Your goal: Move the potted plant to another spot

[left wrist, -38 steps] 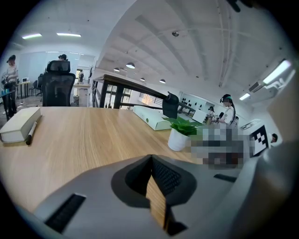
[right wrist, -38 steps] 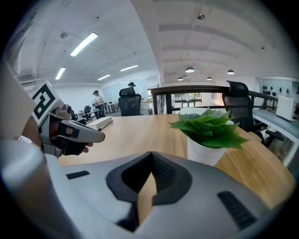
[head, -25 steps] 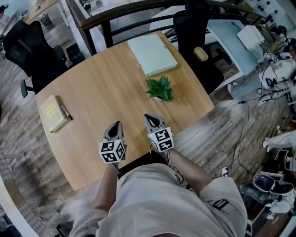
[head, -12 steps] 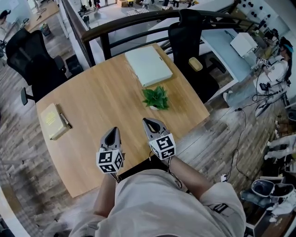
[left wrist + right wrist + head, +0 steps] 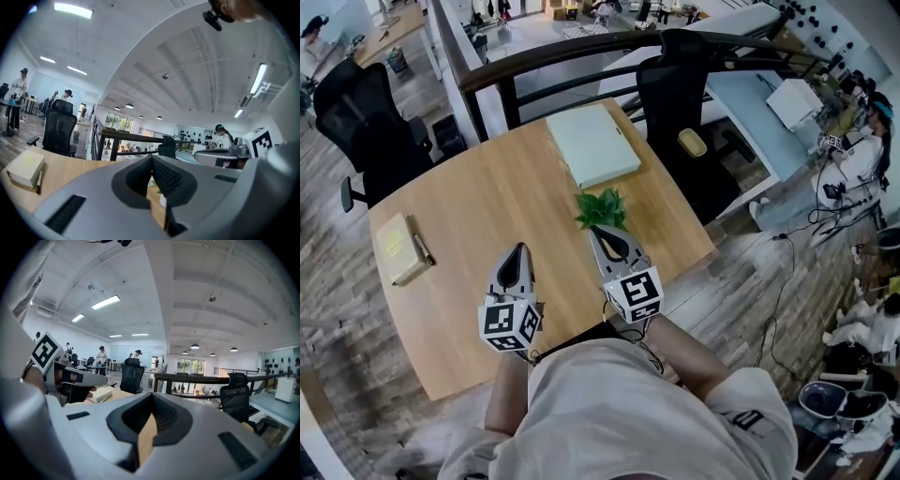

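Potted plant (image 5: 601, 208) on table (image 5: 487, 187); left gripper (image 5: 518, 248), right gripper (image 5: 599, 232) side by side, near level, jaws together, empty.

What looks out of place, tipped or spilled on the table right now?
Nothing stands out. The potted plant sits on the table with no soil visible around it, the pale green case lies flat beyond it, and the notebook with its pen lies near the left edge.
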A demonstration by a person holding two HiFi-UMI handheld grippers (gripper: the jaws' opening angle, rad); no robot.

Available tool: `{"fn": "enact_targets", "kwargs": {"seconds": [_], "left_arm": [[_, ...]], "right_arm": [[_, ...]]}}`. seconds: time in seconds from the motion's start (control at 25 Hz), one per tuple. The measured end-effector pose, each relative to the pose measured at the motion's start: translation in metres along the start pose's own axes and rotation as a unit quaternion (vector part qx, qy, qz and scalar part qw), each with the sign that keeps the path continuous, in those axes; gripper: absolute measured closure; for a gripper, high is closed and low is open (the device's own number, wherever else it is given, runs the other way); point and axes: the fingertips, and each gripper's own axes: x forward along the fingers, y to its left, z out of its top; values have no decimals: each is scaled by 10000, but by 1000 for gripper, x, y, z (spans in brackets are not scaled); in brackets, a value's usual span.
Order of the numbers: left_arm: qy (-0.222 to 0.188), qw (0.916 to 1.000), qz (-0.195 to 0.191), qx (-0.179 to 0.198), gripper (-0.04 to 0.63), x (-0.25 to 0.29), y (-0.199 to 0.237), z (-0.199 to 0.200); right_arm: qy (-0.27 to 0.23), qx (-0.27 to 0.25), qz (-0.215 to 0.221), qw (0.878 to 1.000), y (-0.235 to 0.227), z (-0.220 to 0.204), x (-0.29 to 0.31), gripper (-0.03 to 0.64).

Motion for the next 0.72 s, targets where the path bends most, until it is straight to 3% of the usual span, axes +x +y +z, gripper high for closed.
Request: {"fn": "enact_targets", "kwargs": {"seconds": [0.16,0.72], "left_arm": [[-115,9996,82,245,583,8,-10,13],[-97,9988,-9,490,584,22,-28,17]], "right_arm": [[-216,-20,-25,9998,-18,18,-2,614],[-326,-22,34,9995,-29,20,3,614]]}}
